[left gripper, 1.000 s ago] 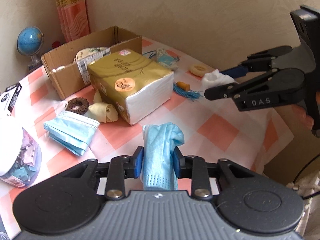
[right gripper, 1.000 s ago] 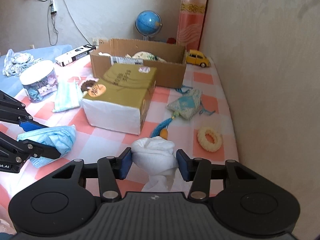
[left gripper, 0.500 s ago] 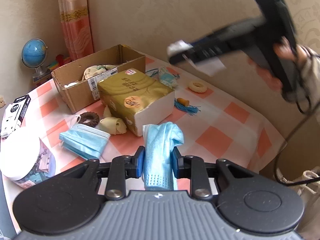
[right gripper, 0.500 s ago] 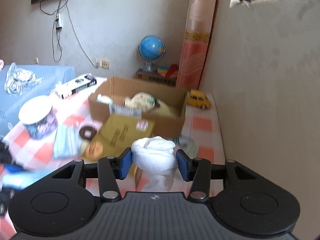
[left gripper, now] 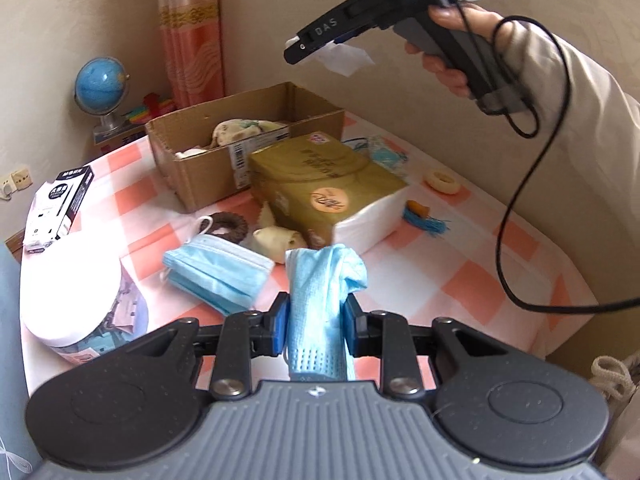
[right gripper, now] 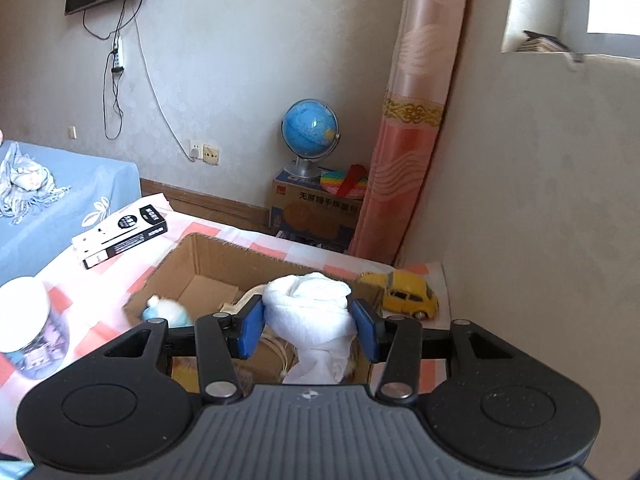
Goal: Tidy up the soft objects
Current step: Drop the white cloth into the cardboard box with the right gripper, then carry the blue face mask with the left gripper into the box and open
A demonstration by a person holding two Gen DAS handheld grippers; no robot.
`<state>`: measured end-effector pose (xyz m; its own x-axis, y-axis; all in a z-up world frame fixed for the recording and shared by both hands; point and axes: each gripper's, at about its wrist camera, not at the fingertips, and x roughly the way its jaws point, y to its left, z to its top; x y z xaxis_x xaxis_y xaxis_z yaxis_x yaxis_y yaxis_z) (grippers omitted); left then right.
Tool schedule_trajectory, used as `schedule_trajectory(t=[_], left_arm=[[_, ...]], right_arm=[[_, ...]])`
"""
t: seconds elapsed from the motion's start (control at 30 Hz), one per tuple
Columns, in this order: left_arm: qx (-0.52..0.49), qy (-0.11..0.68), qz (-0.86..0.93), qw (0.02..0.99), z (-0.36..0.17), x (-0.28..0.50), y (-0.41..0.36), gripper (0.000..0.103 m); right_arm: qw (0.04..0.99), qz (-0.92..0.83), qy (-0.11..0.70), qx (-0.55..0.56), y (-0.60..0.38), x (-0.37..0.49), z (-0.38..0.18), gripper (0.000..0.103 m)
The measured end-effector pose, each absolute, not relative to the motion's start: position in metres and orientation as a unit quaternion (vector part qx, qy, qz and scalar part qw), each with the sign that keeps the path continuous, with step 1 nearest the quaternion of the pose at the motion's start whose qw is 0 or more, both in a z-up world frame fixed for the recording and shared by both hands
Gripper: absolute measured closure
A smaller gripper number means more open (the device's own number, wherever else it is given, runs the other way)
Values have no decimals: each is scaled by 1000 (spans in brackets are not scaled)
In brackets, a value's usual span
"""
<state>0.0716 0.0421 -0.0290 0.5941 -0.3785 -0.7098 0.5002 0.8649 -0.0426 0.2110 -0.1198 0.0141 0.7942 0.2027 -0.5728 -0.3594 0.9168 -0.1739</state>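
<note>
Over cardboard box (right gripper: 208, 268) | white cloth (right gripper: 308, 312): bunched | right gripper (right gripper: 308, 330) clamped

- The left gripper (left gripper: 314, 322) is held low and angled downward, its blue pads (left gripper: 280, 326) pressed tight against a bunched blue face mask (left gripper: 320, 304).
- The right gripper (right gripper: 307, 330) is kept partly closed, its blue pads (right gripper: 250, 330) clamped on a rolled white cloth (right gripper: 310, 316).
- In the left wrist view, the right gripper (left gripper: 298, 46) is seen raised high, pointed left and slightly downward.
- Its handle is gripped by the person's right hand (left gripper: 452, 44), with a beige sleeve (left gripper: 568, 92) extending off to the right.
</note>
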Motion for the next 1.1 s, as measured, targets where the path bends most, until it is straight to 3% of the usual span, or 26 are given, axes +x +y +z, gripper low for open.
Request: schedule_trajectory(t=[0.17, 0.3, 0.4, 0.8, 1.1], left_arm=[[75, 382, -241, 889, -33, 81, 48, 77], [73, 384, -239, 889, -34, 86, 49, 77], [73, 384, -240, 889, -33, 87, 48, 77], [77, 381, -238, 890, -20, 89, 45, 77], [114, 346, -237, 900, 18, 117, 33, 77]], right_arm=[[929, 150, 306, -147, -116, 234, -7, 45], [930, 141, 309, -138, -120, 232, -19, 13], [933, 142, 309, -117, -128, 219, -19, 2], [935, 139, 318, -70, -151, 139, -16, 0], [934, 128, 324, -74, -157, 71, -34, 0]])
